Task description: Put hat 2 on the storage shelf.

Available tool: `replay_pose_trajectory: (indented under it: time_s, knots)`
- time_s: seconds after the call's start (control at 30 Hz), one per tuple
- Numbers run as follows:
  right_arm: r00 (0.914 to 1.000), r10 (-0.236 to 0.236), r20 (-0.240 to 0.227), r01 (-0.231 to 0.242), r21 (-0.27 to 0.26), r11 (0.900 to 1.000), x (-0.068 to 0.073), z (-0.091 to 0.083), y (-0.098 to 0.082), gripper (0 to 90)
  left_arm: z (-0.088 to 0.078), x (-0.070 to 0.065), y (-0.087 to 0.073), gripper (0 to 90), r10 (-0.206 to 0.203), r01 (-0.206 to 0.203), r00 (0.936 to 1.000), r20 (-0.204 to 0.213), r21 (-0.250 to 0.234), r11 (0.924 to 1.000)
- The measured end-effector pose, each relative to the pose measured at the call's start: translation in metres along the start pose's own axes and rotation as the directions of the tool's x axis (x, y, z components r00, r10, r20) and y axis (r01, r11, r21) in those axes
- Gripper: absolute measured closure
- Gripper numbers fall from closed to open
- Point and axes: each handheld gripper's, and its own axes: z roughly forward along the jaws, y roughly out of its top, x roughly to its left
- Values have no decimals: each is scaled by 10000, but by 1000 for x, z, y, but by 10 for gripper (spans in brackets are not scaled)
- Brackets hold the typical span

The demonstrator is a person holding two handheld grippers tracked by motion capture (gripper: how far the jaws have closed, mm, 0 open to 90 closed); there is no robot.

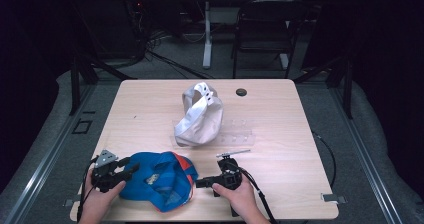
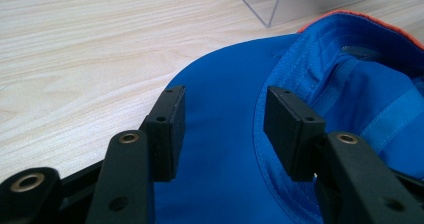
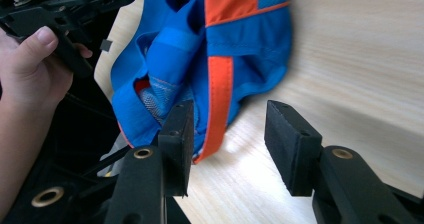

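A blue cap (image 1: pixel 155 181) with orange trim lies upside down near the table's front edge. My left gripper (image 1: pixel 129 165) is at the cap's left side. In the left gripper view its jaws (image 2: pixel 224 114) stand open, with the blue cap's brim (image 2: pixel 220 149) under and between them and untouched by the pads. My right gripper (image 1: pixel 199 183) is at the cap's right side and points left. In the right gripper view it (image 3: pixel 229 126) stands open, with the blue cap's (image 3: pixel 240 39) orange-edged rim just inside its left pad. The left gripper (image 3: pixel 65 9) and its hand show beyond the cap there.
A white cap (image 1: pixel 200 116) rests on a clear plastic stand (image 1: pixel 240 134) at the middle of the wooden table (image 1: pixel 280 114). A small black round cap (image 1: pixel 241 92) sits at the back. A dark chair (image 1: pixel 265 29) stands behind the table.
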Motion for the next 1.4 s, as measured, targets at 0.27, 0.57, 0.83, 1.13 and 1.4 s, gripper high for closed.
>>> replay_pose_trajectory:
  time_s: [0.27,0.57,0.83,1.13,1.4]
  knots:
    - [9986,279,-438,-257,502,9984,1,20,0,555,-1,2,0,516,21,-20,10000,-9,103,9999]
    - [9985,237,-487,-187,1010,9947,4,36,0,558,0,2,0,516,-40,40,10000,-31,-21,10000]
    - [9943,734,-776,-661,933,9934,4,35,1,692,0,2,0,516,4,-4,10000,-2,58,10000]
    - [9910,1190,-611,-1128,969,9889,2,30,3,782,0,2,0,516,-1,1,10000,-35,25,10000]
    - [9925,1041,-646,-981,905,9911,3,27,3,785,-1,2,0,516,18,-18,10000,-21,42,10000]
